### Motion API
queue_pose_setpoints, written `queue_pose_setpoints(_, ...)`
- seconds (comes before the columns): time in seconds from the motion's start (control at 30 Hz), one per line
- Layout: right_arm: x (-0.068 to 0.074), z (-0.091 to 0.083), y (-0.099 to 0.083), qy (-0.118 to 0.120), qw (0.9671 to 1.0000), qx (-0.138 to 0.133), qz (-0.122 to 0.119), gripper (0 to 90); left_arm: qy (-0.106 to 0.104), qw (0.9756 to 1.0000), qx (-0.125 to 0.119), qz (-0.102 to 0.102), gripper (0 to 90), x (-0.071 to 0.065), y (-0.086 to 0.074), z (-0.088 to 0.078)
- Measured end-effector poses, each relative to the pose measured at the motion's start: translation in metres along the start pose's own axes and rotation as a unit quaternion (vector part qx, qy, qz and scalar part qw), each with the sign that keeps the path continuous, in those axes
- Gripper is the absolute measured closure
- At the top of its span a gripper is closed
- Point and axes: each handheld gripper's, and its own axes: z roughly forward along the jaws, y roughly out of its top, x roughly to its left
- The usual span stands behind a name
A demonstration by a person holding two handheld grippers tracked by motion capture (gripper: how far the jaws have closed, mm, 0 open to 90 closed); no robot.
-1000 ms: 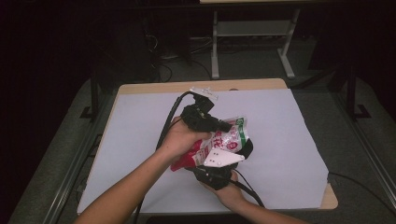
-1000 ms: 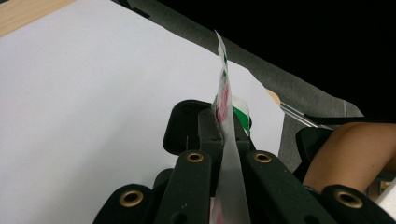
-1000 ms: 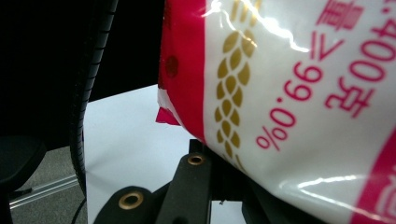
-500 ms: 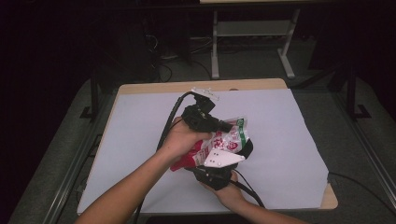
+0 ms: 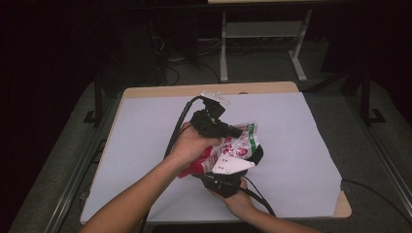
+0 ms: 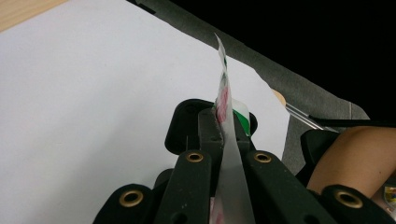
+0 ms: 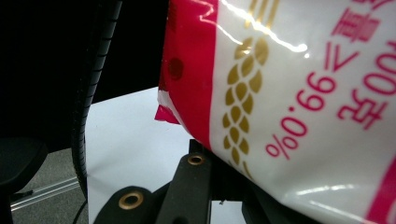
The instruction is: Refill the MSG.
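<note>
While both hands hover over the middle of the white sheet covering the wooden table [image 5: 145,92], there's plenty of bare white surface on every side — wide open to the left, to the right and toward the far edge, with only a thin strip of wood showing along the back and at the near right corner. Dark floor and a grey metal frame [image 5: 262,34] sit well beyond the far edge.

Now the crinkly red, white and green plastic packet [image 5: 233,145]: it's held up off the sheet, right between the two tools. The left gripper [image 5: 232,131] comes in from the far-left side, the right gripper [image 5: 243,158] from the near side, below the packet.

Looking along the left gripper's black jaws, they're pinched tight on a thin flat edge of the packet [image 6: 229,140], which stands up between them like a blade. Along the right gripper's jaws, the packet's glossy printed face [image 7: 299,107] looms huge, its lower part clamped between them.
</note>
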Motion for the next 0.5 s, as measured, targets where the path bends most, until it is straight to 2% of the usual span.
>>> queue_pose_setpoints(0.5,0.0006,0.0004,0.0012,0.004,1.0000,-0.008,0.004,90.0,0.002,1.0000,-0.003,-0.003,90.0,-0.0005,0.0003,-0.0015)
